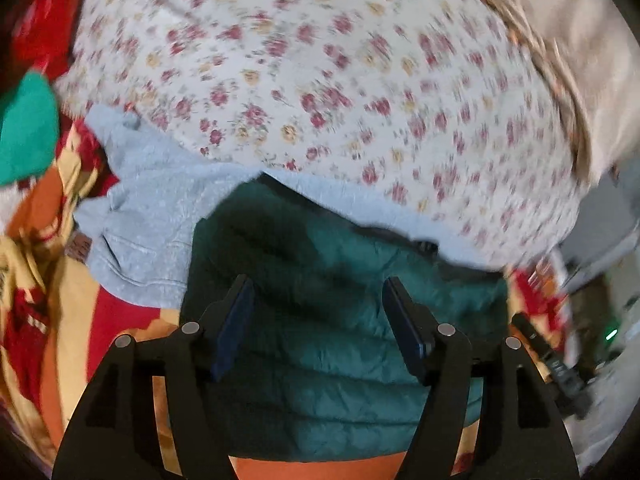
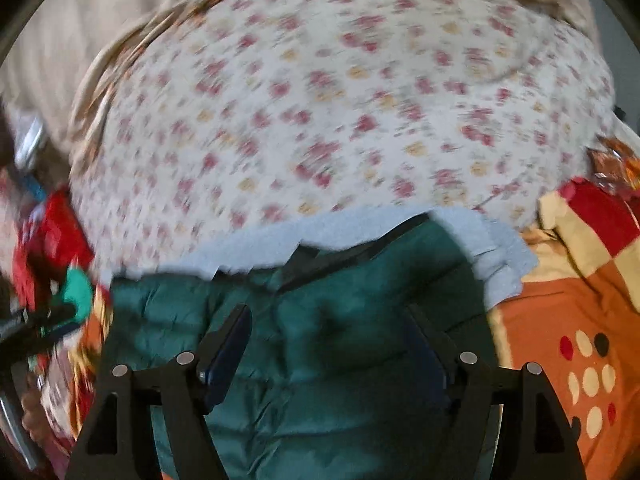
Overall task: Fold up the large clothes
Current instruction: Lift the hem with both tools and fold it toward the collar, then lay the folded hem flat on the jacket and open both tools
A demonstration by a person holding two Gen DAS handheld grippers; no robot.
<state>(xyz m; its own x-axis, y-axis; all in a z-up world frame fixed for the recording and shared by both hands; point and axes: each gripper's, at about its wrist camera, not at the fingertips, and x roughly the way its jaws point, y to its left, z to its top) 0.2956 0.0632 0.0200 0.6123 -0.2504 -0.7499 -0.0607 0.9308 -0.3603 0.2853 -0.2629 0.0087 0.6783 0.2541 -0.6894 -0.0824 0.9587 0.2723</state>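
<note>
Both my wrist feeds are smeared, so the floral sheet (image 1: 320,80) is mush: its flowers read as pink streaks, worse in the right view. The light blue sweatshirt (image 1: 152,216) is mostly buried under the teal puffer jacket (image 1: 328,320), and I only get its fringe on the right cam. The jacket itself runs off the bottom edge in both. There's a dark strap or zipper thing (image 2: 352,248) along its top I can't identify. The green blob (image 1: 28,128) at the left edge is cut off, no idea what garment it is.
</note>
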